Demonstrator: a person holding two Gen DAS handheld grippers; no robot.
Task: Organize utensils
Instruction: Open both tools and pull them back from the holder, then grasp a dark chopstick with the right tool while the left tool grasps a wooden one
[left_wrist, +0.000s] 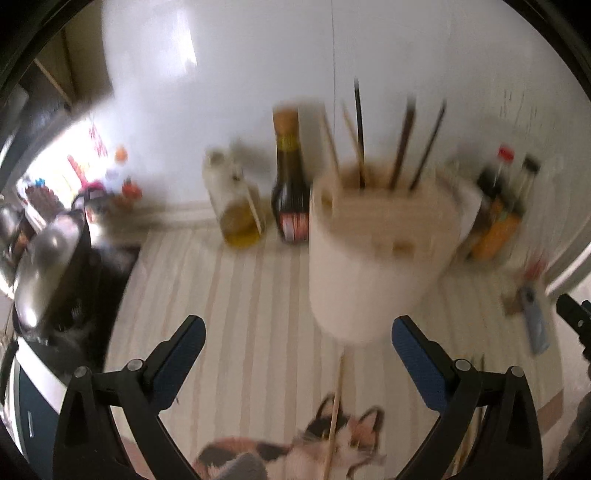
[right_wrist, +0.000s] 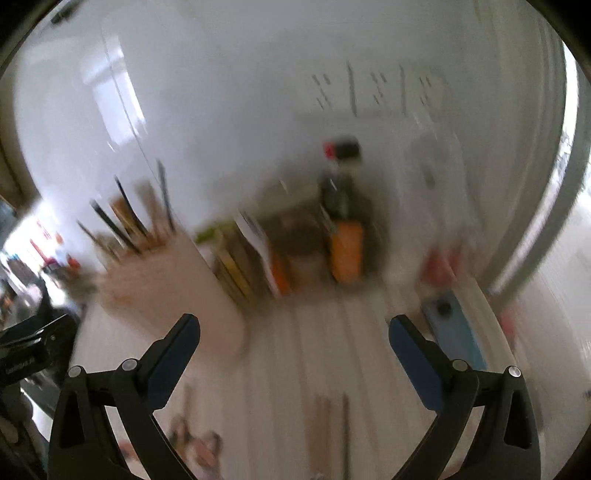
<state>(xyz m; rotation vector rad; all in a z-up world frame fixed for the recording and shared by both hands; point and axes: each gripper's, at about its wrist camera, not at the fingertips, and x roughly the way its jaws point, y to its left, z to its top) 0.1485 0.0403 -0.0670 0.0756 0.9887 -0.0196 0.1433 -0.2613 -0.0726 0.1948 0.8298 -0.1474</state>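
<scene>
A pale cylindrical utensil holder (left_wrist: 380, 258) stands on the striped counter mat, with several chopsticks (left_wrist: 360, 140) upright in it. My left gripper (left_wrist: 298, 328) is open and empty, just in front of the holder. A loose wooden chopstick (left_wrist: 334, 417) lies on the mat between its fingers. In the blurred right wrist view the holder (right_wrist: 166, 288) is at the left with its chopsticks (right_wrist: 125, 218). My right gripper (right_wrist: 295, 325) is open and empty. Loose chopsticks (right_wrist: 332, 424) lie on the mat below it.
A dark sauce bottle (left_wrist: 290, 184) and an oil bottle (left_wrist: 236, 203) stand by the white wall. More bottles (left_wrist: 506, 206) stand at the right. A pot with a steel lid (left_wrist: 51, 266) is at the left. A blue object (left_wrist: 535, 321) lies at the right; it also shows in the right wrist view (right_wrist: 454, 325).
</scene>
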